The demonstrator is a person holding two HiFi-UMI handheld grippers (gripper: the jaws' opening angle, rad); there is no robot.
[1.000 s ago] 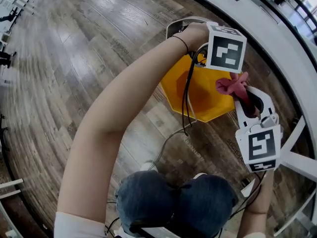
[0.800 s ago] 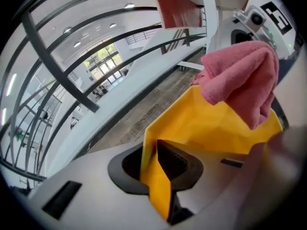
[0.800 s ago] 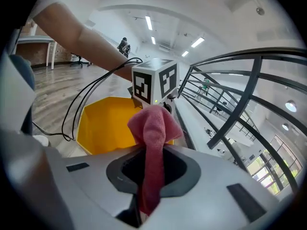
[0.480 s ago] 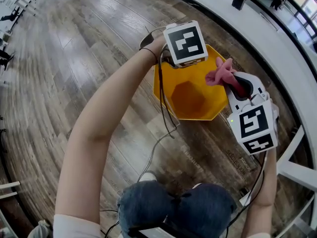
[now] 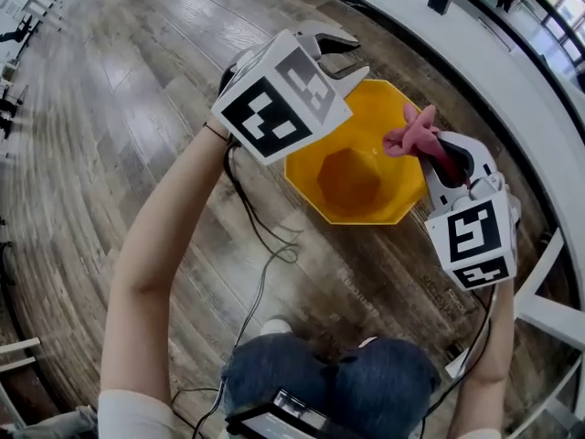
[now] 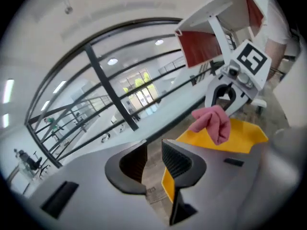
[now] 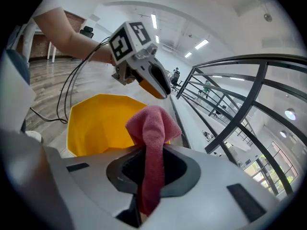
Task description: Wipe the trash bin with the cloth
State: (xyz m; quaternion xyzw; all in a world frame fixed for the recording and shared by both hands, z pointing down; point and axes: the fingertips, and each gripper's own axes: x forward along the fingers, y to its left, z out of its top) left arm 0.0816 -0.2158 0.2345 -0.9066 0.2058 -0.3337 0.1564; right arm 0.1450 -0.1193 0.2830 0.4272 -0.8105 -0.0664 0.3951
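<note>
Trash bin (image 5: 366,126): smooth yellow plastic with a low sheen. Cloth (image 5: 416,135): pink fabric, soft napped pile, matt. Right tool (image 5: 446,154): pale grey moulded plastic shell, smooth and matt. Its marker cube (image 5: 471,240) bears flat matt black-and-white print. Floor (image 5: 137,108): grey-brown wood-grain planks with pronounced grain and a slight satin reflection.

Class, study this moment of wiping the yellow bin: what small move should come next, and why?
Probably lower the right gripper, jaws shut on the pink cloth, until the cloth meets the yellow octagonal trash bin's inner wall. The cloth seems to hang above the rim; the left gripper, jaws just opening and empty, is clear of the bin.
</note>
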